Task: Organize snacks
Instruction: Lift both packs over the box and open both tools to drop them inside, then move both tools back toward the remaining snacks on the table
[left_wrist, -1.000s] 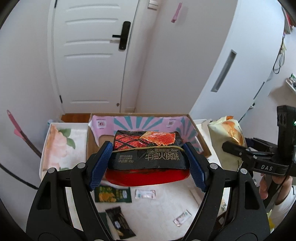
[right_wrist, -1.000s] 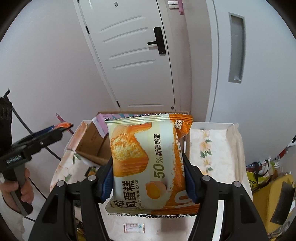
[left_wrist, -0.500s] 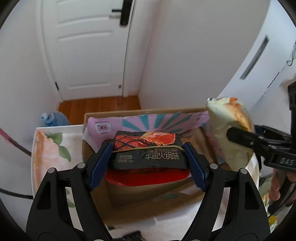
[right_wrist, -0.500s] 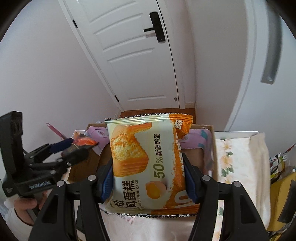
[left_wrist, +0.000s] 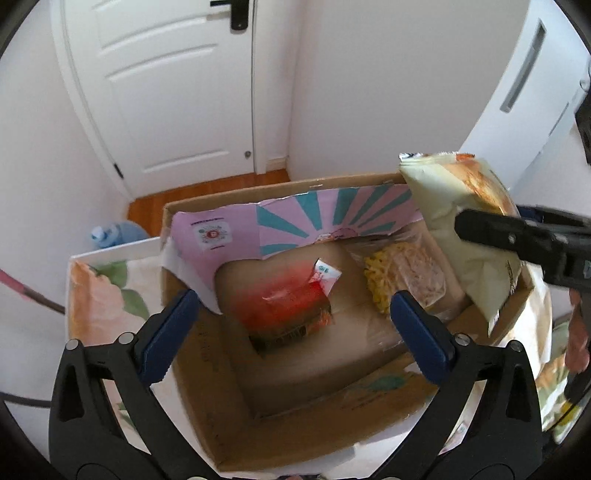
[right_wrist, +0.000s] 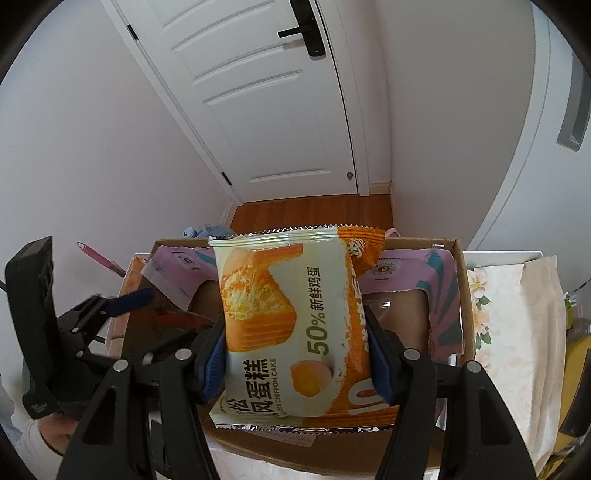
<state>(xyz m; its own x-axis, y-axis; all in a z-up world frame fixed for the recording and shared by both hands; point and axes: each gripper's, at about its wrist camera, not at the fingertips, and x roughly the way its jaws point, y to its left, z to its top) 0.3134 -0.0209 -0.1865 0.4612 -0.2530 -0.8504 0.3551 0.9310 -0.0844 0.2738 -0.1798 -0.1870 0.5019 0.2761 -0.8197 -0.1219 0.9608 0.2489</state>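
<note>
My left gripper (left_wrist: 291, 301) hangs over an open cardboard box (left_wrist: 295, 417), its jaws opening wide. A red and black snack packet (left_wrist: 291, 321), blurred, is loose below the fingers inside the box, clear of both blue pads (left_wrist: 170, 332). My right gripper (right_wrist: 295, 328) is shut on an orange and white chiffon cake packet (right_wrist: 288, 321), held upright over the box's right side (right_wrist: 461, 295). In the left wrist view the cake packet (left_wrist: 461, 229) and right gripper (left_wrist: 517, 236) show at the right. The left gripper (right_wrist: 122, 306) shows at the left of the right wrist view.
A clear bag of yellow snacks (left_wrist: 402, 273) lies in the box by a torn pink and teal flap (left_wrist: 295, 229). The box rests on a floral cloth (left_wrist: 99, 288). Beyond are a blue water bottle (left_wrist: 110, 234), wooden floor, a white door and walls.
Both grippers have come forward and down over the box. The left jaws have spread and let go of the red and black packet, which has dropped into the box. The right grip is unchanged.
</note>
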